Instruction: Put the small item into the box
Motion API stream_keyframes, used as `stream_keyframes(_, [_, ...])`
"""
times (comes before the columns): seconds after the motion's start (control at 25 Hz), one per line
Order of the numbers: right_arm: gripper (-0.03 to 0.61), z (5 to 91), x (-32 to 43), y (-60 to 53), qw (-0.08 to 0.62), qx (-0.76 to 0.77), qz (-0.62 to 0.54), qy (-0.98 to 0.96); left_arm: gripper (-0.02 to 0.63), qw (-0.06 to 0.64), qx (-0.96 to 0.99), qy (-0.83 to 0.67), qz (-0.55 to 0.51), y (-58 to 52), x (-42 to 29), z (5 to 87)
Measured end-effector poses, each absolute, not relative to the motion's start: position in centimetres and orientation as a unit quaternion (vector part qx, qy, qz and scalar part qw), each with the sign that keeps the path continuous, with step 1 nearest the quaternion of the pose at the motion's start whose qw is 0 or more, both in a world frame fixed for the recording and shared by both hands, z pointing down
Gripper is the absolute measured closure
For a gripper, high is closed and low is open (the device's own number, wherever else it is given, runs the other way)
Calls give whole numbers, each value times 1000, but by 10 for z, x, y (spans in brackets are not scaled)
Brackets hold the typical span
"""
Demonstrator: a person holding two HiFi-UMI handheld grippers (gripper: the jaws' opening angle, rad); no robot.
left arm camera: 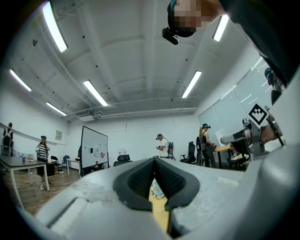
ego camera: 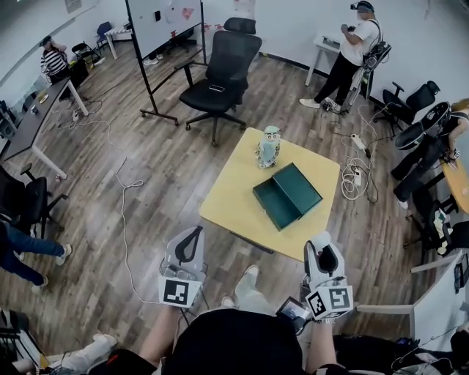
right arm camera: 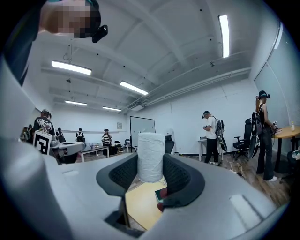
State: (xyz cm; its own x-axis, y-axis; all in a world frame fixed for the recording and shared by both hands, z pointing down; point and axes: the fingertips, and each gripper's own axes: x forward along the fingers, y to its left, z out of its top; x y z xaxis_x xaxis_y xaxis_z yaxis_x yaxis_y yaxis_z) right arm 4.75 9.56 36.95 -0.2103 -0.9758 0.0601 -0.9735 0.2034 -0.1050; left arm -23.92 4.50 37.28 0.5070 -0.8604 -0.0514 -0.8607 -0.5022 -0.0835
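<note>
**Small item gripped, box apart on the table**

The right gripper [right arm camera: 150,174] pinched a white cylindrical roll [right arm camera: 151,154] upright between its dark ribbed fingers [right arm camera: 180,177]. The left gripper's [left arm camera: 153,174] fingertips met, empty. The open dark-green rectangular box [ego camera: 287,195] lay on the yellow square table [ego camera: 227,198], apart from both.

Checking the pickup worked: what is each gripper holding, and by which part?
Right gripper: white cylinder, pinched by its lower sides. Left gripper: nothing, jaws together.

Square yellow table [ego camera: 227,198] on wood-plank floor [ego camera: 146,183]. Toy figure [ego camera: 269,146] upright near far table edge. Black office chair [ego camera: 220,69] beyond table, whiteboard on wheeled stand [ego camera: 165,18] to its left. White cable [ego camera: 122,212] across floor. Person in white shirt [ego camera: 355,51] at far wall.
</note>
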Motion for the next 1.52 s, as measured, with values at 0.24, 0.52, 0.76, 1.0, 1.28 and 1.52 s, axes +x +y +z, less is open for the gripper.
stream_keyframes(0.24, [407, 370, 57, 40, 7, -619, -62, 783, 612, 49, -866, 498, -4, -7, -227, 372])
stream_keyframes(0.52, [407, 377, 77, -17, 6, -616, -75, 784, 612, 45, -874, 484, -8, -62, -191, 372])
stream_keyframes(0.76, [407, 382, 105, -60, 0, -609, -72, 790, 612, 52, -876, 480, -7, -104, -155, 372])
stream_keyframes(1.0, [407, 390, 120, -92, -7, -592, -80, 802, 612, 53, -874, 484, -1, -132, -129, 370])
stream_keyframes(1.28, [407, 395, 129, -125, -13, -591, -83, 802, 612, 44, -888, 458, -16, -165, -103, 380])
stream_keyframes(1.52, [407, 412, 133, -150, -34, -604, -89, 791, 612, 31, -905, 423, -26, -199, -80, 398])
